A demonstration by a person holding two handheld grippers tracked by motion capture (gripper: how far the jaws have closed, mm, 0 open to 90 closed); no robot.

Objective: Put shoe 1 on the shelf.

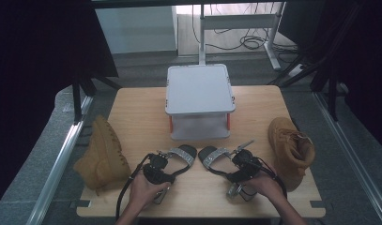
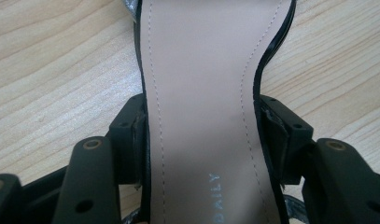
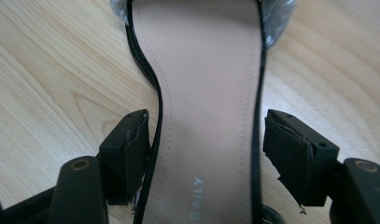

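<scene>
Two sandals lay side by side in the lower middle of the high view, on the wooden table (image 1: 132, 112), toes pointing up the frame toward the grey stand (image 1: 199, 89).

The left gripper (image 1: 156, 169) sat over the heel end of the left sandal (image 1: 181, 154), just left of centre. Seen from the left gripper view, the left gripper (image 2: 204, 135) had that sandal (image 2: 201, 93) running straight up between its jaws, both pads pressed against the edges of the sole, so it was pinching the shoe at its narrow waist. The beige insole reached the top of the frame.

The right gripper (image 1: 242, 165) hung over the heel end of the right sandal (image 1: 214, 157), just right of centre. In the right gripper view, the right gripper (image 3: 206, 144) was spread: the left pad sat just beside the sole's edge and the right pad stood apart from it, wood showing in the gap. That sandal (image 3: 201, 84) lay between the jaws, resting on the table.

A tan boot (image 1: 102, 157) lay at the lower left edge of the table, and a second boot (image 1: 289, 150) stood at the lower right, both well apart from the sandals.
</scene>
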